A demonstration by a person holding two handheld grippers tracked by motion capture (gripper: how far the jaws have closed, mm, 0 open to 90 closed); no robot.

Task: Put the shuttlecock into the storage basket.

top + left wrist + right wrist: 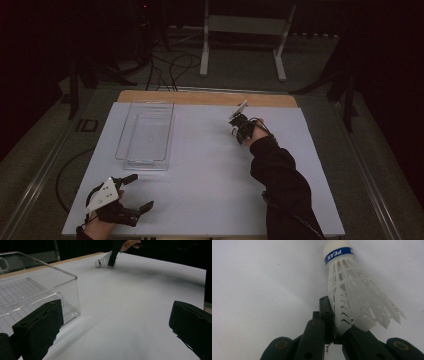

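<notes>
Shuttlecock skirt is pinched between the closed right gripper fingers (cork pointing away), low over the tabletop. Left gripper fingers are spread, empty. Probable next move: carry to clear bin.

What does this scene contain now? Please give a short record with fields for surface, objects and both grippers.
surface: white sheet covering the table, wooden edge at the far side
container: clear rectangular plastic bin, left part of the sheet, nothing visible inside
shuttlecock: white plastic shuttlecock with a blue band, far right part of the sheet, cork end pointing away from the right gripper
left gripper: open, holds nothing, near front left corner
right gripper: shut on the skirt edge of the shuttlecock
</notes>
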